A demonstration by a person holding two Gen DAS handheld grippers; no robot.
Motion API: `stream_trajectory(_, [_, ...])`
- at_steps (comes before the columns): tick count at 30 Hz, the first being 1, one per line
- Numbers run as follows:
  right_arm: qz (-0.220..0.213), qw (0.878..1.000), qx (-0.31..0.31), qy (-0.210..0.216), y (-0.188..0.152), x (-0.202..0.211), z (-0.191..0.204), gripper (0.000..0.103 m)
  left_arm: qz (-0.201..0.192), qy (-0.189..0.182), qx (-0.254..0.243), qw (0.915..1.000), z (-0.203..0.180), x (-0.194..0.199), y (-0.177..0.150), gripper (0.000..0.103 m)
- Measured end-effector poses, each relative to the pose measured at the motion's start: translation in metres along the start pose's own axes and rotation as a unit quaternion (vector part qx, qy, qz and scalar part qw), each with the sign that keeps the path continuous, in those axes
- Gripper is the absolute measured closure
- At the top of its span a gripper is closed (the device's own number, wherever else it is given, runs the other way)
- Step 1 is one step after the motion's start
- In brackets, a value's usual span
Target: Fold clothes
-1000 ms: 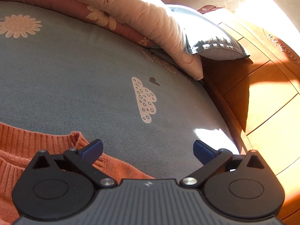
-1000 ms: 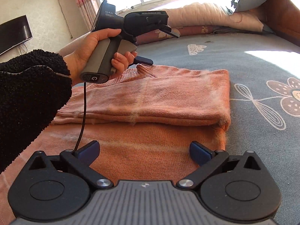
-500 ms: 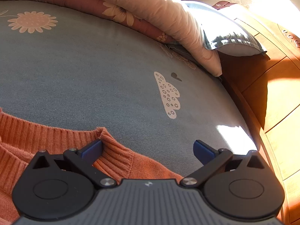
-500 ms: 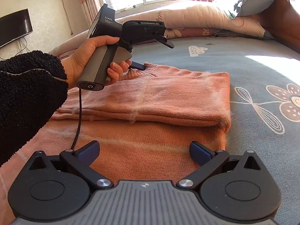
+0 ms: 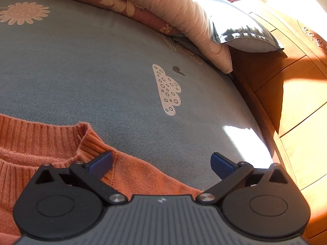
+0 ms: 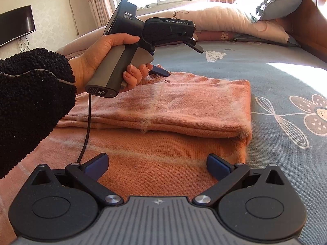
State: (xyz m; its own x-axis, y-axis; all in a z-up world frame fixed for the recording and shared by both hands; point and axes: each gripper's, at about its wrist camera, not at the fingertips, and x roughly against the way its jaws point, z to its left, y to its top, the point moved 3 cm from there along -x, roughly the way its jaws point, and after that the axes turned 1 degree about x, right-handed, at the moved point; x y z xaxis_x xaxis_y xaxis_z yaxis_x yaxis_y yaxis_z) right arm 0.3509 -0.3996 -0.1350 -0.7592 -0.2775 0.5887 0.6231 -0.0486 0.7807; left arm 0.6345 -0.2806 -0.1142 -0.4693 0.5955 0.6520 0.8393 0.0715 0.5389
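An orange knit sweater [image 6: 167, 110] lies on the grey-blue bed sheet [image 6: 265, 77], with one part folded over the body. In the left wrist view its ribbed collar [image 5: 90, 140] sits just in front of my left gripper [image 5: 161, 162], which is open above the collar edge and holds nothing. The right wrist view also shows the left gripper [image 6: 179, 59], held by a hand [image 6: 102, 61], hovering over the sweater's far end. My right gripper [image 6: 157, 166] is open low over the sweater's near part, with nothing between its fingers.
Pillows [image 5: 241, 32] and a rolled quilt [image 5: 173, 6] lie at the head of the bed against a wooden headboard [image 5: 296, 94]. A black fleece sleeve [image 6: 30, 106] fills the left of the right wrist view. A cable [image 6: 86, 130] hangs from the left gripper's handle.
The left gripper has risen and drawn back a little from the collar, so more of the collar shows. The right gripper has stayed in place, open.
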Motion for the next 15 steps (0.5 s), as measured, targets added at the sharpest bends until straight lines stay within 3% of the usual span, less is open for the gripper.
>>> stream_trajectory(4, [0.004, 1.0, -0.02, -0.001, 0.005, 0.006, -0.002, 0.0, 0.005, 0.023, -0.034, 0.9991, -0.016, 0.041, 0.001, 0.001])
stream_trajectory(8, [0.009, 0.999, -0.043, -0.002, 0.01, 0.014, -0.005, 0.0, -0.002, 0.054, -0.074, 0.9958, -0.033, 0.114, 0.007, 0.001])
stream_trajectory(15, [-0.044, 0.994, -0.1, -0.003, 0.035, 0.053, -0.006, 0.0, -0.028, 0.118, -0.134, 0.9835, -0.06, 0.256, 0.001, 0.001])
